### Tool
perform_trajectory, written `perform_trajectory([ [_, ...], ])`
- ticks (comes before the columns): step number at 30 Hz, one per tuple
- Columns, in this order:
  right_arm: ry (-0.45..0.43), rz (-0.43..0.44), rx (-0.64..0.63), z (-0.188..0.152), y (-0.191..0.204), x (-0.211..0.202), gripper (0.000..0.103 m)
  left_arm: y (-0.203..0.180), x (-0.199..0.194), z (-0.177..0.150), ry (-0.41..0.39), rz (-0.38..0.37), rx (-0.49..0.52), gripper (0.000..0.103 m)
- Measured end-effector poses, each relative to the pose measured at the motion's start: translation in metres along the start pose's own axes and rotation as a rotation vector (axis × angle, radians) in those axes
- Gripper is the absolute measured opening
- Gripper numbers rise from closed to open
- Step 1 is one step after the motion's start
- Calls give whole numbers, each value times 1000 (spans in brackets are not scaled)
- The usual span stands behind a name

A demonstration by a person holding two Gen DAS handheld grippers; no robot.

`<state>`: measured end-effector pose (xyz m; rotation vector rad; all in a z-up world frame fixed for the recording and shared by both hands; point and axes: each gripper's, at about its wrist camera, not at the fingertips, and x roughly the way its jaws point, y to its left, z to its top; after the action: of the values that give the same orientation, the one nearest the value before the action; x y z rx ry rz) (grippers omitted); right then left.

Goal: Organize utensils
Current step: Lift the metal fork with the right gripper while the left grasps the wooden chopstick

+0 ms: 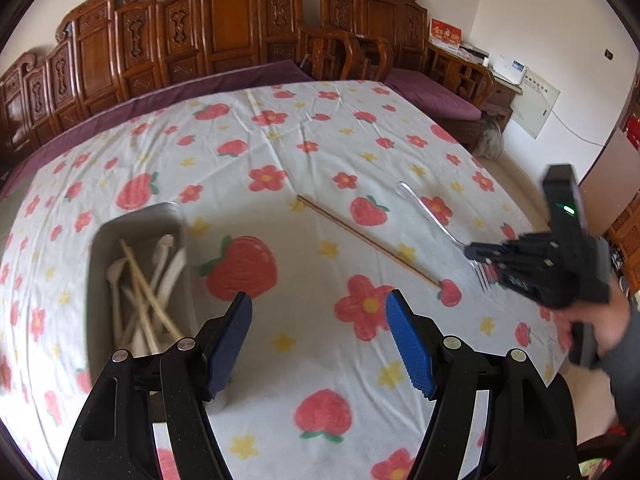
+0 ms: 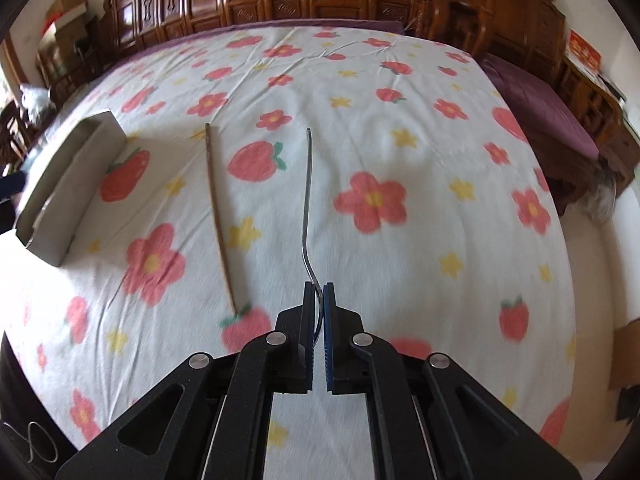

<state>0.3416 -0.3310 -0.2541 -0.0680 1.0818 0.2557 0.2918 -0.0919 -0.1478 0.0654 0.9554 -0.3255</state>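
A floral tablecloth point(image 1: 320, 140) fills both views, printed with strawberries and flowers and lying a little wrinkled. At the lower left of the left wrist view stands a grey box point(image 1: 100, 248), already holding pale spoons and chopsticks point(image 1: 148, 292) crossed loosely inside; in the right wrist view the same box sits at the left edge.

A single wooden chopstick point(image 1: 368, 242) lies on the cloth at centre right of the left wrist view, apart from the box. Just beside it, further right, is the clear plastic fork point(image 1: 434, 222), tines toward the lower right.

The fork looks light, thin and somewhat flexible, and its smooth plastic is probably slippery, so a firm pinch near the neck, just above the tines, seems the safest hold; too hard a squeeze could crack it. The chopstick should be stiff and light but inclined to roll, best taken near its middle.

The right gripper point(image 2: 319, 292) is clenched on the fork close to the tine end, the handle running up the middle of the right wrist view, seen edge-on. The person's hand point(image 1: 588, 328) holds that gripper low and nearly level at the right edge of the left wrist view.

The left gripper point(image 1: 319, 308) hangs released, its blue pads wide apart and holding nothing, above the cloth just right of the box.
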Motion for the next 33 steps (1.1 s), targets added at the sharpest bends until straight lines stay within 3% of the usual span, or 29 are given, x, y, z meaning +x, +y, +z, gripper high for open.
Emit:
perform_trajectory([
  [10,-64,40,91,-37,-3,-38,4,-35,47,19,44,10,14,66],
  [21,-108,46,126,-47,-13,-45,5,-60,81,28,89,50,71,66],
  [33,-87,2,128,-55,-27,-38,5,-55,126,41,186,36,-23,65],
])
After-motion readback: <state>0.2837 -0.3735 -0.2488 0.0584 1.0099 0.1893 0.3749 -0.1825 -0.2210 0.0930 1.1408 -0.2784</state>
